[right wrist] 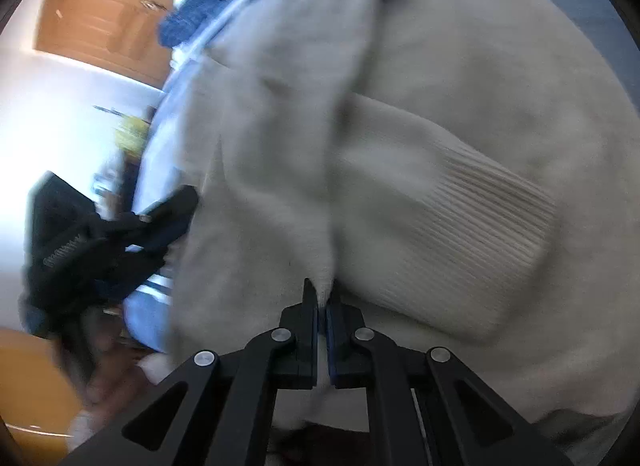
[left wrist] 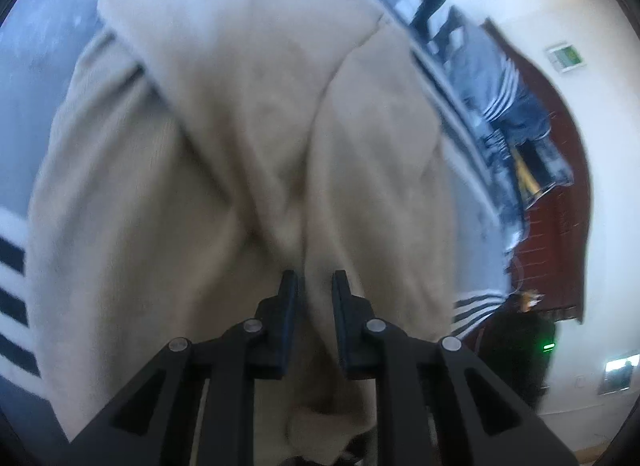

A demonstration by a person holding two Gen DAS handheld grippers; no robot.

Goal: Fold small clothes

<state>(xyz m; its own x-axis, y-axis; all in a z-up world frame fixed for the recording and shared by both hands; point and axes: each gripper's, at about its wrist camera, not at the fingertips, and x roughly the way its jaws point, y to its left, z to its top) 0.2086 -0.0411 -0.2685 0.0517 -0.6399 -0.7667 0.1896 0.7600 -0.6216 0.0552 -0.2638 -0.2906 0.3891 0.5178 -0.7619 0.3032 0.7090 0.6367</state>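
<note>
One beige sweater [left wrist: 248,137] fills most of both wrist views, bunched in loose folds; one ribbed cuff [right wrist: 480,234] shows at centre right of the right wrist view. It lies over one blue-grey cover with black-and-white stripes [left wrist: 460,77], which runs along the upper right of the left wrist view and shows again at the left edge. Two sets of tongs are present. Left tongs [left wrist: 315,286], bottom centre of the left view: jaws stand slightly apart with a fold of the sweater between them; whether the pads press on the cloth cannot be told. Right tongs [right wrist: 323,302], bottom centre of the right view: jaws nearly together, pinching a thin fold of the sweater at the tips. The left tongs also appear in the right wrist view at centre left, as a dark blurred shape at the sweater's edge. One brown door [right wrist: 104,25] sits at the upper left of the right view. Both views are motion-blurred.
</note>
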